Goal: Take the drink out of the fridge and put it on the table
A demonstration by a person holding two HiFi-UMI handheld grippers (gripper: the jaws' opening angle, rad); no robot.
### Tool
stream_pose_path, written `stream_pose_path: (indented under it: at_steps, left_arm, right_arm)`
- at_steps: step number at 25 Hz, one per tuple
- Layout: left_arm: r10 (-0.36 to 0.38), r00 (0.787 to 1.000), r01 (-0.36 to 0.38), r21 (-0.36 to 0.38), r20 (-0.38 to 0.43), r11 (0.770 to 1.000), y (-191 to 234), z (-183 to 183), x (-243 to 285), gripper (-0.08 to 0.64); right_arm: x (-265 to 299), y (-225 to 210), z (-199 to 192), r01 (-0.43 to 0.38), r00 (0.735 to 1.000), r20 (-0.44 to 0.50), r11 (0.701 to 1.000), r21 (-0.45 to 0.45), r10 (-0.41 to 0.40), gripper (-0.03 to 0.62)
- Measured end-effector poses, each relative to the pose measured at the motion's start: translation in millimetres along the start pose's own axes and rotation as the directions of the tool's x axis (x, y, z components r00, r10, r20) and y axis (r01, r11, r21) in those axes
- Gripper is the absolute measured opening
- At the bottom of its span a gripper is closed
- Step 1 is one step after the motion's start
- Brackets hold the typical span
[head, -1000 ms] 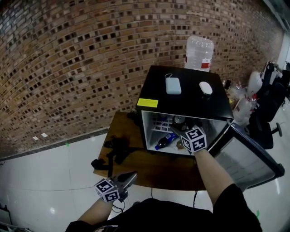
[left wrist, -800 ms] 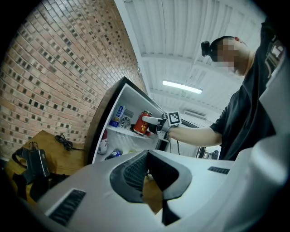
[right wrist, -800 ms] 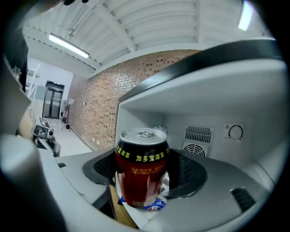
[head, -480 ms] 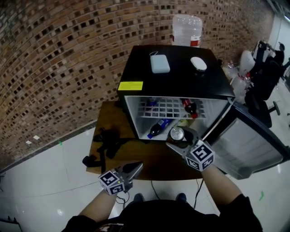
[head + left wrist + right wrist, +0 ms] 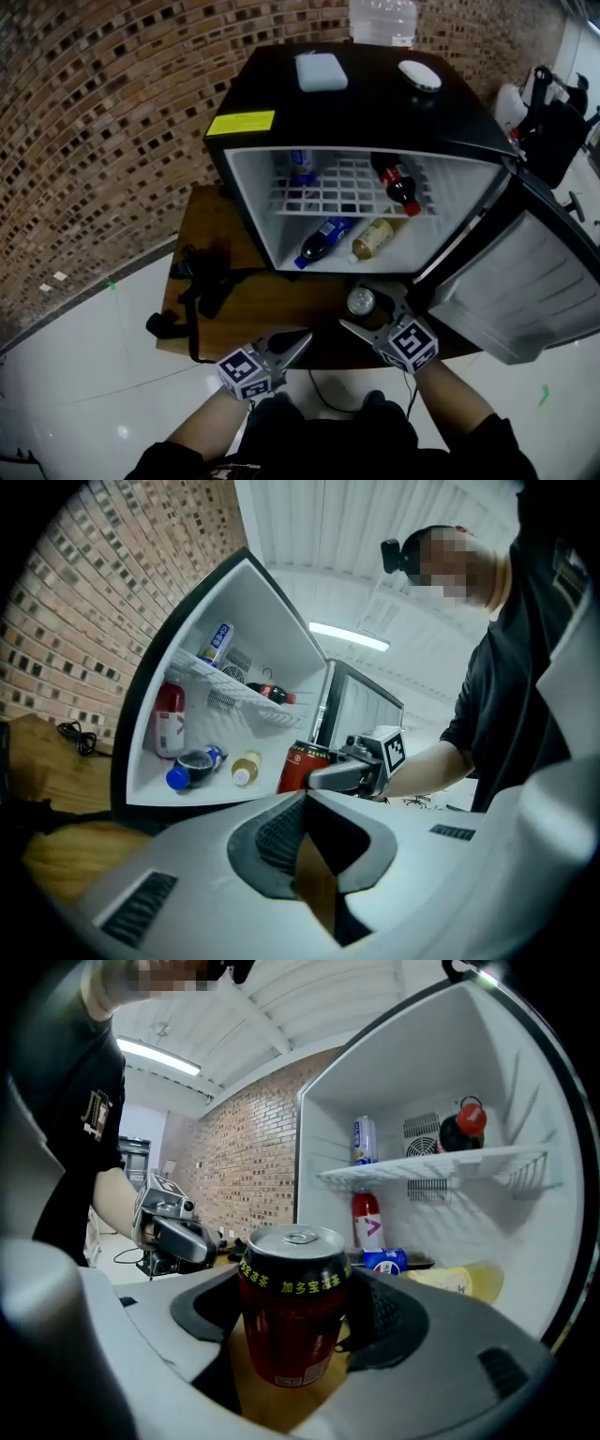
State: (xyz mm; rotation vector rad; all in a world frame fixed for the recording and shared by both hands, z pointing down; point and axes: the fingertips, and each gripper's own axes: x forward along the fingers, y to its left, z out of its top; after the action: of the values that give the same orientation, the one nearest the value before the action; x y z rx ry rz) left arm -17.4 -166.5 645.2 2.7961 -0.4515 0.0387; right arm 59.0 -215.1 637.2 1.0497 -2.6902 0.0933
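I see my right gripper (image 5: 367,307) clenched on upright red aluminium drink can (image 5: 292,1307), over front edge of brown wooden table (image 5: 272,305), outside open black mini fridge (image 5: 375,103); left gripper (image 5: 302,337) closed, empty

The drink is a red can (image 5: 292,1302) with a black band of yellow characters under its silver lid, the tab not pulled. It stands upright between the jaws of the right gripper (image 5: 368,309), which press on its sides, above the wooden worktop (image 5: 272,314), just before the open black fridge (image 5: 356,103).
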Motion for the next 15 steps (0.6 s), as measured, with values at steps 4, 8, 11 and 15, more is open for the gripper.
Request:
stream_pose_path:
  at_steps: [4,8,11,15]
  left_arm:
    - [0.004,1.0,-0.004,-0.01,0.001,1.0,1.8,-23.0,6.6,-0.006]
    - [0.009,1.0,-0.009,-0.003,-0.005,1.0,1.4,-35.6,9.3,-0.006]
    - [0.009,1.0,-0.009,0.001,0.002,1.0,2.5,-40.5,11.0,-0.006]
    - [0.016,1.0,-0.016,0.0,-0.001,1.0,3.3,-45.6,11.8,-0.006]
  right_arm:
    - [3.2,10.6,-30.0,-0.021,1.0,0.011,1.0,0.004,0.021,0.336]
    - [3.1,20.1,-47.5,-0.037,0.999,0.014,0.999,0.017,0.037,0.336]
    - [5.0,23.5,-59.6,-0.049,0.999,-0.003,0.999,-0.004,0.049,0.336]
    - [6.0,30.2,-79.3,-0.06,0.998,-0.021,0.998,-0.014,0.06,0.336]
